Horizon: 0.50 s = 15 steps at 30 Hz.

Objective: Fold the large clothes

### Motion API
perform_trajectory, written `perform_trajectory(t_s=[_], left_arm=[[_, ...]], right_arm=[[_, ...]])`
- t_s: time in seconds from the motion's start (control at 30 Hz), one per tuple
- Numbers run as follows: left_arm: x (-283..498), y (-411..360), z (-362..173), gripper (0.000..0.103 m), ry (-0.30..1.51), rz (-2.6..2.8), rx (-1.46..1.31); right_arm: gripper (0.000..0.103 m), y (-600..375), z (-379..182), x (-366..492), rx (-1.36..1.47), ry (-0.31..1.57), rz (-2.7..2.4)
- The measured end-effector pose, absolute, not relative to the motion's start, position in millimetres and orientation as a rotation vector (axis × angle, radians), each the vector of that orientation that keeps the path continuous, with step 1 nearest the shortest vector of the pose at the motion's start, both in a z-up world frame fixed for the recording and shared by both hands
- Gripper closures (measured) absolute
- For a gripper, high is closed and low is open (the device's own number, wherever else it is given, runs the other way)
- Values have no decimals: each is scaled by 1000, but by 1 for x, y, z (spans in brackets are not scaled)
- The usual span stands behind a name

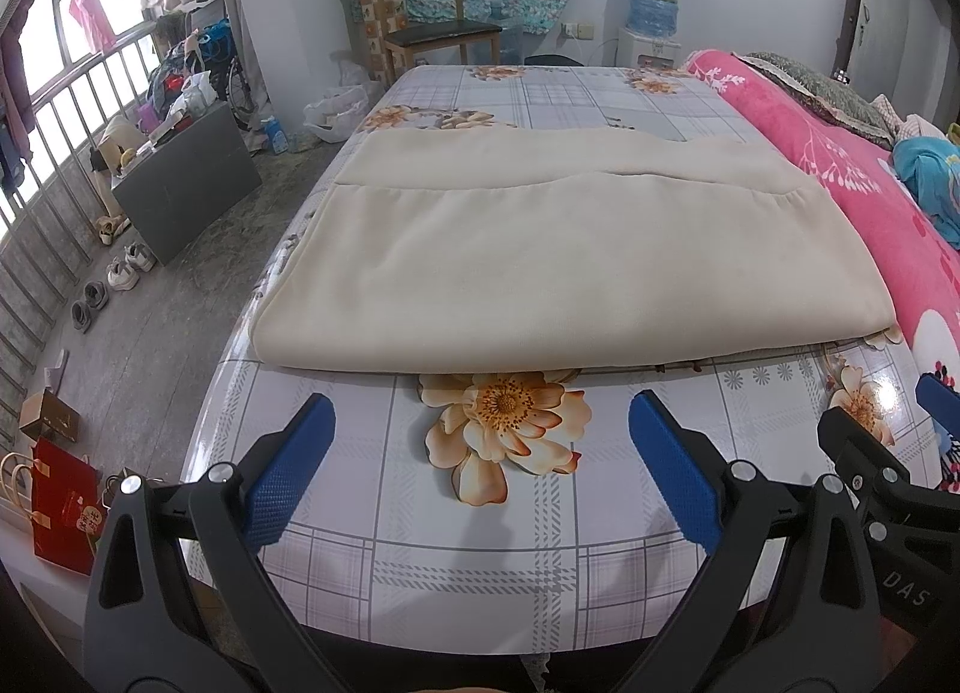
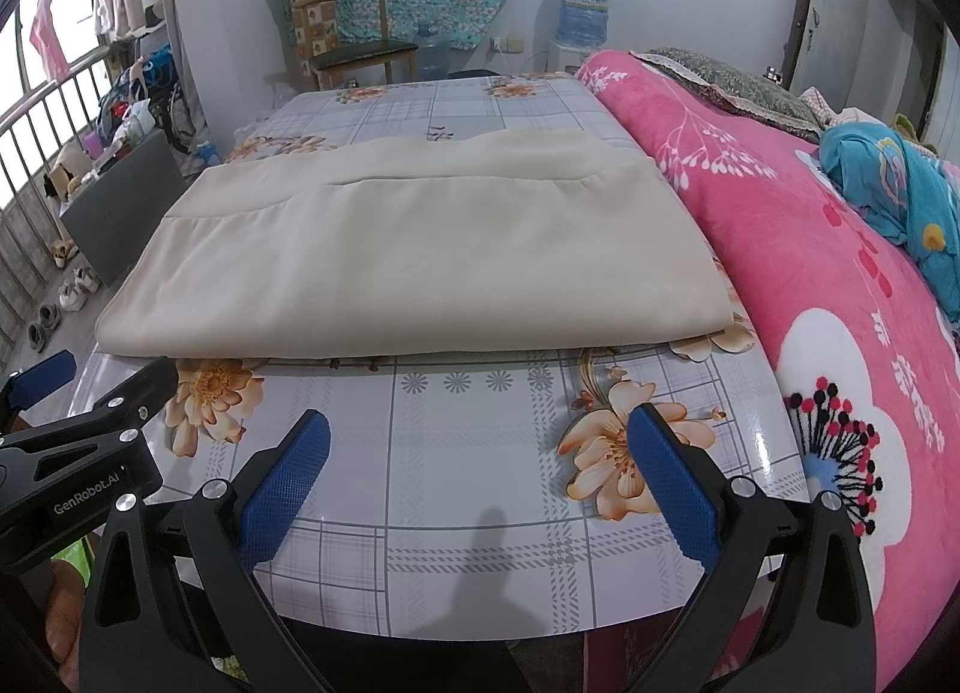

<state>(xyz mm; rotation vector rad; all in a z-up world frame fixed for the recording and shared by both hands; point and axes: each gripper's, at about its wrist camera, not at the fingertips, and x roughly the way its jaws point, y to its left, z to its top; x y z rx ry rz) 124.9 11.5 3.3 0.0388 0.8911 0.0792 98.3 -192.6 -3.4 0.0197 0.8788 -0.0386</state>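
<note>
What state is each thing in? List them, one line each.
Beige garment: folded, lying flat on the table, ungrasped.
Left tool: open, empty, short of the garment's near edge.
Right tool: open, empty, short of the garment.
Pink blanket: spread beside the garment.

A large beige garment is seen folded into a flat, wide rectangle across the middle of both frames. It is laid on the desk, its thick folded edge nearest the camera, with a seam running across its far part.
</note>
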Motion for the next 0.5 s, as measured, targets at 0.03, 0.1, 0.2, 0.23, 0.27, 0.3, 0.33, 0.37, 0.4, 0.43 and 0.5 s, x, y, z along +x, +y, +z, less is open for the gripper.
perform_trajectory(t_s=[0.03,0.1,0.2,0.23,0.27,0.3,0.33,0.37,0.4,0.43,0.5], left_arm=[[125,11,3,8,892,79,39],[125,12,3,8,891,79,38],[125,12,3,8,891,79,38],[125,12,3,8,890,79,39],[125,12,3,8,890,80,39],[125,12,3,8,891,79,38],[125,13,3,8,891,80,37],[125,12,3,8,891,81,36],[125,12,3,8,891,81,36],[125,12,3,8,892,81,36],[125,12,3,8,891,82,35]], right_arm=[[6,-192,-3,99,21,879,-38],[6,-193,-3,98,21,881,-38],[6,-192,-3,99,20,879,-39],[6,-193,-3,98,20,880,-39],[6,-192,-3,99,20,880,-39],[6,-192,-3,98,21,880,-39],[6,-191,-3,99,20,880,-39],[6,-192,-3,99,20,879,-40],[6,-191,-3,99,20,879,-39],[6,-191,-3,99,20,880,-40],[6,-191,-3,98,20,881,-40]])
